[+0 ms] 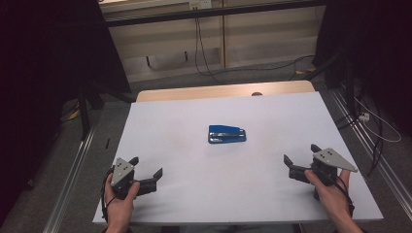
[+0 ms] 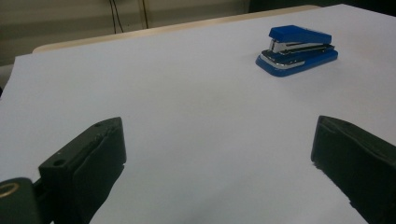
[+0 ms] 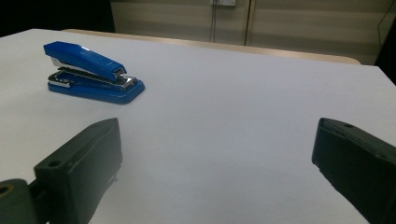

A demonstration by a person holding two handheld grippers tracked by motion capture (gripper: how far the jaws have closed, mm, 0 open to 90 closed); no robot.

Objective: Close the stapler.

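A blue stapler [image 1: 227,134] lies flat near the middle of the white table top [image 1: 194,111]. My left gripper [image 1: 146,167] rests low at the near left corner, held in a hand, jaws wide open with nothing between them. In the left gripper view the stapler [image 2: 297,50] sits far ahead to the right, and the left gripper [image 2: 219,154] spans bare white surface. My right gripper [image 1: 300,154] is at the near right, also open and empty. In the right gripper view the stapler [image 3: 91,72] lies ahead to the left of the right gripper [image 3: 217,154].
A strip of wooden table edge [image 1: 223,91] shows beyond the white sheet. Cables [image 1: 204,53] trail on the floor behind the table, and a dark stand [image 1: 85,104] is at the far left. Metal rails [image 1: 73,170] run along both sides.
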